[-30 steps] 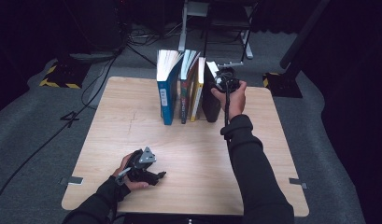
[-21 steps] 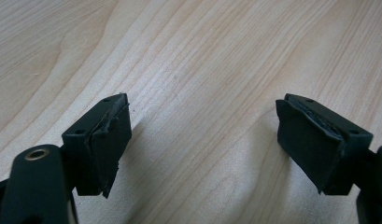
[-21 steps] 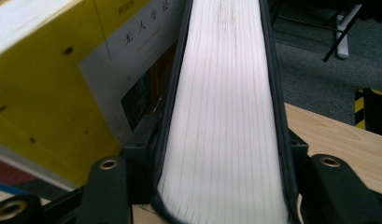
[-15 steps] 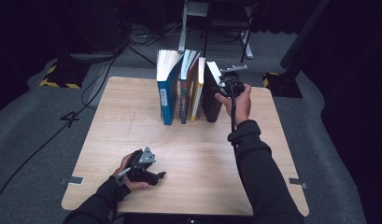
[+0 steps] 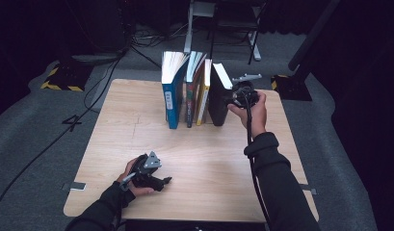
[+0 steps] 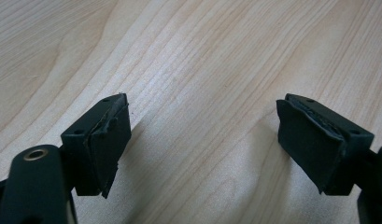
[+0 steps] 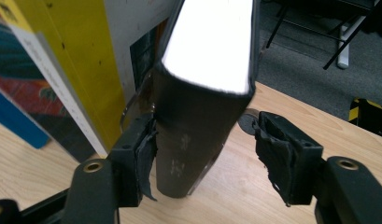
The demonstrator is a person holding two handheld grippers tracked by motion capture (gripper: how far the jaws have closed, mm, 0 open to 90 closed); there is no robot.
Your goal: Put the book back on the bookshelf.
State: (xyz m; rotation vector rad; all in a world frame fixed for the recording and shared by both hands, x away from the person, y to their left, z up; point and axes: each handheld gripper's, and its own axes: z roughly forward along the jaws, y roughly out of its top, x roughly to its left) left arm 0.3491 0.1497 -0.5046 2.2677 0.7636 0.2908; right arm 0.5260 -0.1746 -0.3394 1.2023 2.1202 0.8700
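Several books stand in a row at the back of the wooden table [image 5: 209, 159]: a blue one [image 5: 173, 103], a dark one [image 5: 190, 98], a yellow one [image 5: 203, 96] and, at the right end, a black one [image 5: 217, 101]. My right gripper [image 5: 233, 98] reaches the black book from the right. In the right gripper view the black book [image 7: 193, 135] stands between the jaws of that gripper [image 7: 205, 140], which have just been opening; the left pad is at its cover and the right pad stands clear. My left gripper [image 5: 161, 183] rests open on the near left of the table, with bare wood between its jaws [image 6: 202, 135].
The yellow book [image 7: 62, 70] leans just beside the black one. Behind the table stand a metal stand [image 5: 199, 19] and chair legs, with cables on the grey floor. A yellow-and-black striped base [image 5: 59, 82] sits off the back left corner.
My right hand has shifted a little to the right at the black book and its jaws have spread wider. The left hand and the other books have stayed put.
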